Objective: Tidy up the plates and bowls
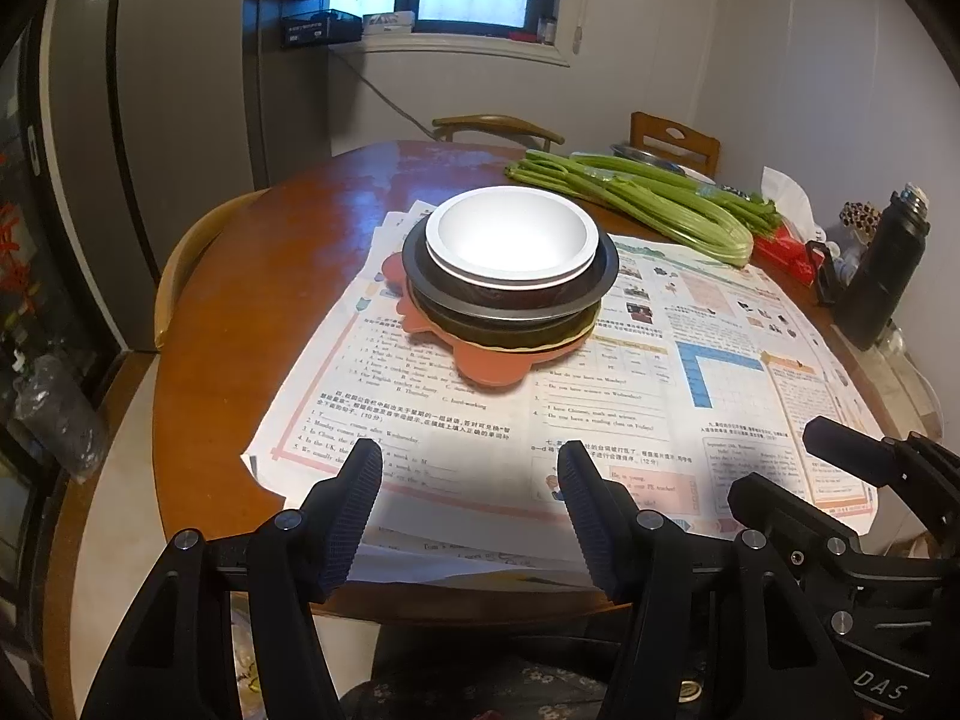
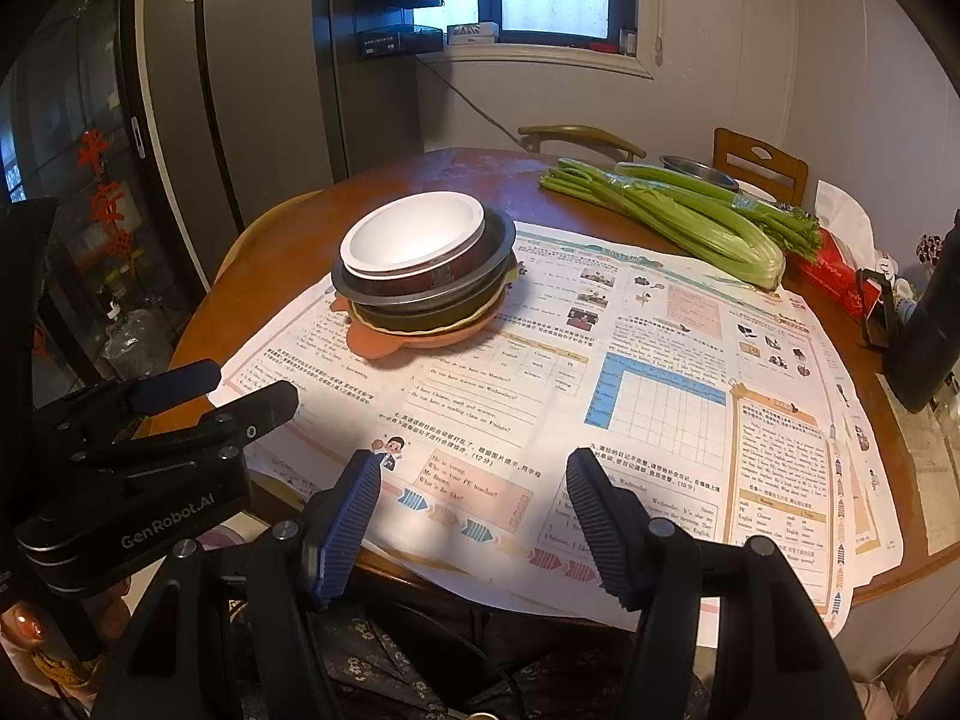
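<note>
stack: sitting mid-table on the worksheets, white bowl topping it
handling: looking rigid, slick, breakable, so I'm guessing grab rims
left gripper: hanging open, empty
right gripper: gaping too, holding nothing

"GenRobot.AI" stands on the left hand-held gripper; "DAS" on the right hand-held gripper.

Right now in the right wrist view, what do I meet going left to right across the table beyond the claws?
Stack of bowls and plates → celery → red tissue pack → dark flask at the right edge. All sit on or beside the printed worksheets.
</note>
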`<action>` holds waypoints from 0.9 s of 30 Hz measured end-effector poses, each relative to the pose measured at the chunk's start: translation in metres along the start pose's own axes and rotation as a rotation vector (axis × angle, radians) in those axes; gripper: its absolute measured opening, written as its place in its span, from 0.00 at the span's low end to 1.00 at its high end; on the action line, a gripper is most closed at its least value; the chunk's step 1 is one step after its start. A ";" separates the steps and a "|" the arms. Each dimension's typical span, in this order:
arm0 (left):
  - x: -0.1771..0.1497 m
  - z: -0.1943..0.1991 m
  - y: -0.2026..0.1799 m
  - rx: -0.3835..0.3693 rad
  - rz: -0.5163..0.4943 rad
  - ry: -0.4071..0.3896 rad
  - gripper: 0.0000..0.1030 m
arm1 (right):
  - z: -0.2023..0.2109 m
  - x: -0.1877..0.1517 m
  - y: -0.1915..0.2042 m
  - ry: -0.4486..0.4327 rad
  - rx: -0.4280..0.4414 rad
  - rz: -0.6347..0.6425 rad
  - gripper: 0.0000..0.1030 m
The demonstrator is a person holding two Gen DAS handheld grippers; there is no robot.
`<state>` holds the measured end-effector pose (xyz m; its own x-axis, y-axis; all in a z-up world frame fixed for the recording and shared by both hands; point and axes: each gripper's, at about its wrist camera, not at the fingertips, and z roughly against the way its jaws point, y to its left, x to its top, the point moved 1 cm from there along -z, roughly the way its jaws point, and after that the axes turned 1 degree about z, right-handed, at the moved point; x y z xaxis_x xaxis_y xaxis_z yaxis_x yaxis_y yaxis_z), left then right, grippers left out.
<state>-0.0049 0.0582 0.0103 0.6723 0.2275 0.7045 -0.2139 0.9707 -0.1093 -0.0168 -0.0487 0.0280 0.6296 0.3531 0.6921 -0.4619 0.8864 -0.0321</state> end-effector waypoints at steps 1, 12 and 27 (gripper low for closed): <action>0.000 0.000 0.000 -0.001 0.000 -0.001 0.61 | 0.000 0.000 0.000 0.000 -0.001 0.000 0.62; 0.000 0.002 0.003 0.002 0.006 -0.007 0.61 | 0.002 -0.001 0.000 -0.001 -0.005 -0.002 0.62; 0.000 0.004 0.003 0.015 0.001 -0.014 0.61 | 0.002 0.000 -0.002 -0.001 -0.002 -0.011 0.62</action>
<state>-0.0087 0.0607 0.0124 0.6625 0.2269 0.7139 -0.2253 0.9692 -0.0989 -0.0173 -0.0507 0.0290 0.6342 0.3428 0.6930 -0.4536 0.8908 -0.0255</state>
